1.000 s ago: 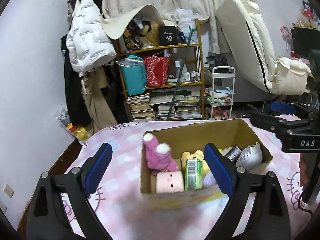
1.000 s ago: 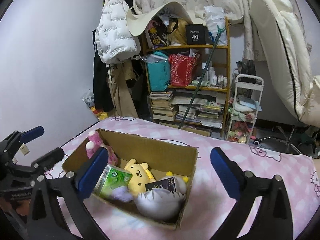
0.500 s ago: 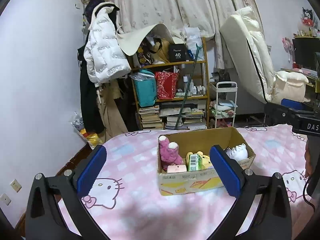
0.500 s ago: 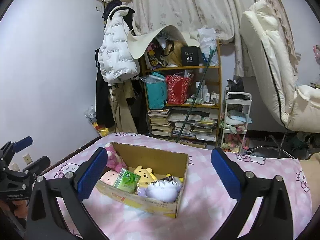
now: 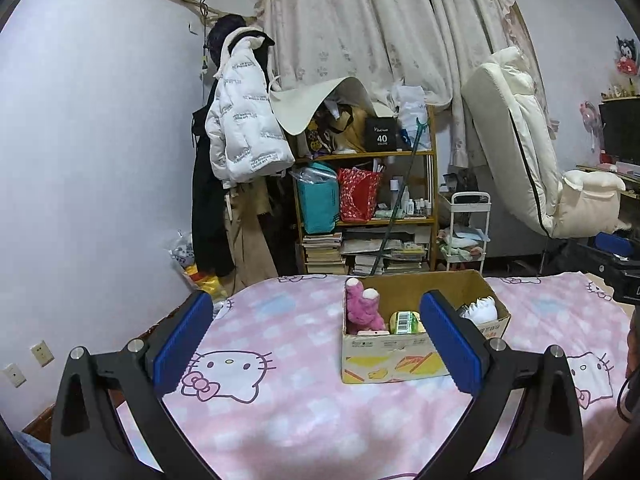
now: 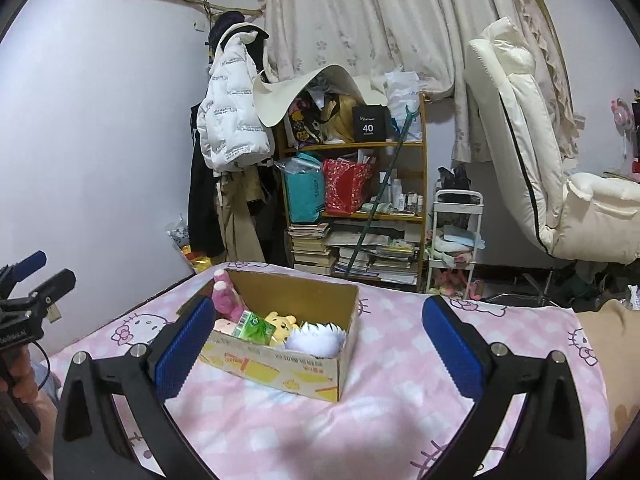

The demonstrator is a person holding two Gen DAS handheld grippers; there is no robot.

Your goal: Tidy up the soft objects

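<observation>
A cardboard box (image 5: 384, 354) (image 6: 280, 364) stands on the pink Hello Kitty blanket (image 5: 280, 408) (image 6: 400, 380). Inside it are a pink plush (image 5: 360, 310) (image 6: 225, 296), a green tissue pack (image 5: 403, 322) (image 6: 253, 326), a yellow plush (image 6: 282, 321) and a white spiky plush (image 5: 482, 310) (image 6: 317, 339). My left gripper (image 5: 316, 340) is open and empty, held back from the box's near side. My right gripper (image 6: 318, 354) is open and empty, held back from the box's right corner. Each gripper shows at the edge of the other's view.
A cluttered bookshelf (image 5: 364, 208), a white cart (image 5: 466, 232), hanging coats (image 5: 240, 140) and a cream recliner (image 5: 532, 168) stand behind the bed. The wall (image 5: 100, 160) is on the left, with the bed's left edge below it.
Both grippers have pulled back and up from the box, which now looks smaller and farther. Both stay open and empty. The box and its contents have not moved.
</observation>
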